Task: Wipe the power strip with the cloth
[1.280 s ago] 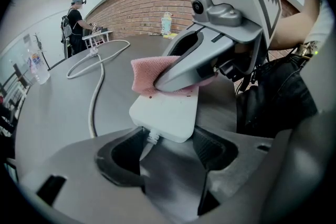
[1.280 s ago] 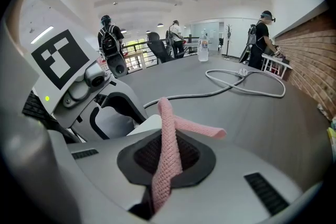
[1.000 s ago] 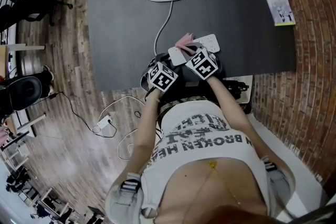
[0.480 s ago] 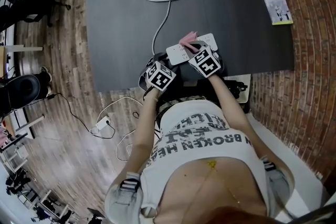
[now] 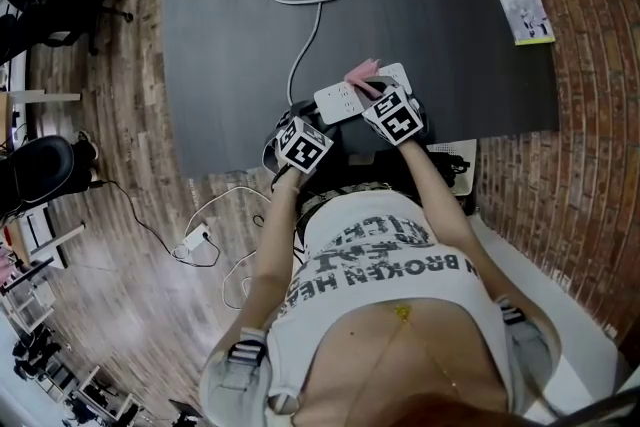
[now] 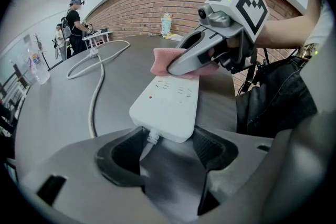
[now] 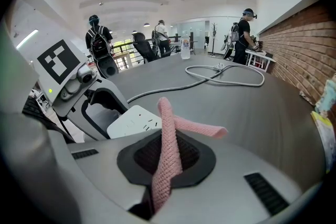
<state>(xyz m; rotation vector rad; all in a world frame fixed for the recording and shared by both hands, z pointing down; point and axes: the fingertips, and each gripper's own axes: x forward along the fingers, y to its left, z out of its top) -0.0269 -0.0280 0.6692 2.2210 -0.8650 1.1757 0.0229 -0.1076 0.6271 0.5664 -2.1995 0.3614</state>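
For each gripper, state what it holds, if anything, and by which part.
Left gripper: the power strip, clamped at its cord end. Right gripper: the pink cloth, pinched along a fold.

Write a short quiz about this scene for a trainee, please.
1. True or false: the right gripper is shut on the pink cloth.
2. What sits between the jaws of the left gripper? A) nothing B) the cord end of the power strip C) the cloth
3. Fill the gap: the cloth touches the power strip at the end ___ from the left gripper.
Key: 1 true; 2 B; 3 farthest.
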